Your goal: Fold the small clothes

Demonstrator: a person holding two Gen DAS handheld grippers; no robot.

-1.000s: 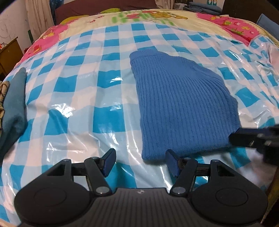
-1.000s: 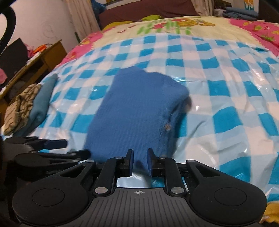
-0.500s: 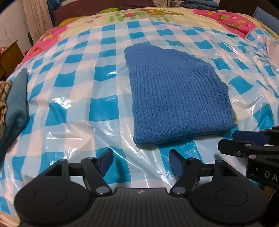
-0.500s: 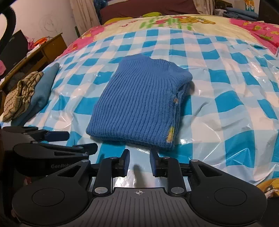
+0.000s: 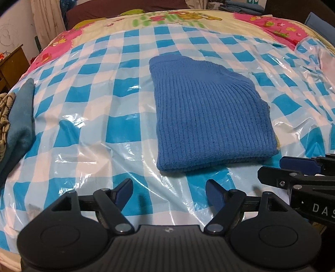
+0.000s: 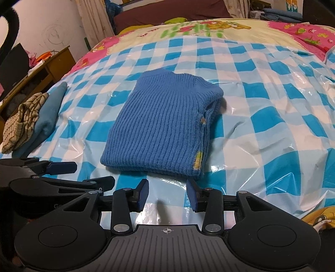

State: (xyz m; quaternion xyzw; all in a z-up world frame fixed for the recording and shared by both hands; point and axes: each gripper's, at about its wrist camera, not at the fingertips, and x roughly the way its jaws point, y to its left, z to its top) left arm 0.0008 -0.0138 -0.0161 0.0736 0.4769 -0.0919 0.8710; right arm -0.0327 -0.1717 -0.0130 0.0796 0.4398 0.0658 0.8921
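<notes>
While the blue knit sweater lies folded on the checkered plastic sheet over the bed, this fold looks done. Both claws, the left gripper and right gripper, point down just in front of it, jaws opening, nothing between them. Next comes setting it by the folded pile, probably.

A wide bed under clear plastic fills the room; a wooden desk stands left, by a scribbled white wall and curtain.
</notes>
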